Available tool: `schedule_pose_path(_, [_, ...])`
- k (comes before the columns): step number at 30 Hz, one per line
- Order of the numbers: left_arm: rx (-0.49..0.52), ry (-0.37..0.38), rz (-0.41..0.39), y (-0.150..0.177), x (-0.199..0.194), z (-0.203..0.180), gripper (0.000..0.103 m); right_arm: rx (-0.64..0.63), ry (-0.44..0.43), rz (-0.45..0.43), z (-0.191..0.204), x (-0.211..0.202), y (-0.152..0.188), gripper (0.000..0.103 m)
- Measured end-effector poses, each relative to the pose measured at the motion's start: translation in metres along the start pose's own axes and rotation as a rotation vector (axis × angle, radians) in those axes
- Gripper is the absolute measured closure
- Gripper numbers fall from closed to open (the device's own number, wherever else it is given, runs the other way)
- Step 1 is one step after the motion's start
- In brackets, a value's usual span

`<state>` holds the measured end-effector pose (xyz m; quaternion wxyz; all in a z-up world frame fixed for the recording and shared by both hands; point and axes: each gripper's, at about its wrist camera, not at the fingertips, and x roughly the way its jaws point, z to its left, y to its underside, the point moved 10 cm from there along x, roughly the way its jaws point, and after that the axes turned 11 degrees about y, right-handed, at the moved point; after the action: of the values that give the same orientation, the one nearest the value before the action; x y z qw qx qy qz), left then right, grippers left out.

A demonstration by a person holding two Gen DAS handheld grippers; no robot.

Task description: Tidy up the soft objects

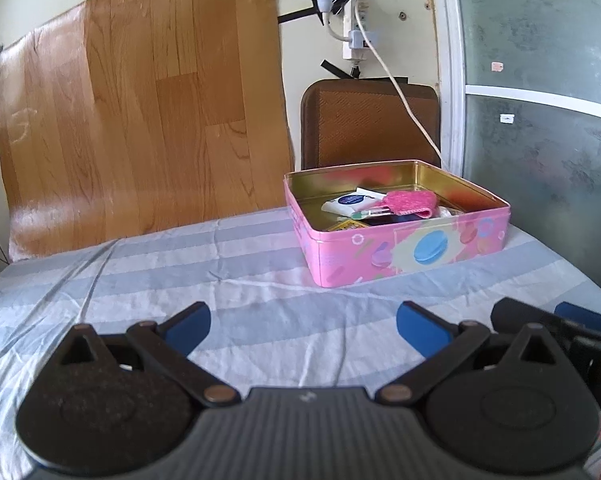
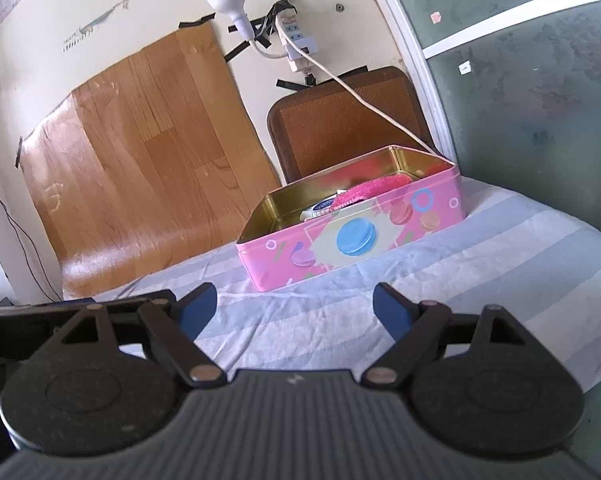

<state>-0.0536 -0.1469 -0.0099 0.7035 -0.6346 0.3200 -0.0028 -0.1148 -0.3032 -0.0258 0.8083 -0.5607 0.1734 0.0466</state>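
A pink tin box [image 1: 412, 248] with macaron prints stands open on the striped sheet, ahead and to the right. Inside lie a pink knitted soft item [image 1: 410, 202], a white packet with a blue label [image 1: 346, 202] and other small things. The box [image 2: 352, 240] also shows in the right wrist view, with the pink soft item [image 2: 370, 192] peeking over its rim. My left gripper [image 1: 303, 326] is open and empty, low over the sheet, short of the box. My right gripper [image 2: 294, 310] is open and empty, also short of the box, and shows beside the left one [image 1: 556, 328].
The blue-and-white striped sheet [image 1: 180, 280] covers the surface. A wood-pattern panel [image 1: 140, 120] leans on the wall behind. A brown chair back [image 1: 368, 124] stands behind the box, with a white cable [image 1: 404, 96], power strip and bulb above. A glass door [image 1: 540, 100] is at the right.
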Motion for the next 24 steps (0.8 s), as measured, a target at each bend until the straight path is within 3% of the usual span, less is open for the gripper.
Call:
schedule_pose_path(10, [-0.032,-0.009,0.02,0.016,-0.025,-0.015,0.0,0.007,-0.016,-0.019,-0.009,-0.026,0.006,0.014])
schedule_pose_path(17, [0.026,-0.109,0.019,0.023,-0.031,-0.014,0.0,0.049,-0.031,0.012,-0.01,-0.014,0.009,0.014])
schedule_pose_path(24, [0.033,-0.12,0.037,0.032,-0.031,-0.015,0.0,0.041,-0.033,0.017,-0.008,-0.016,0.011,0.014])
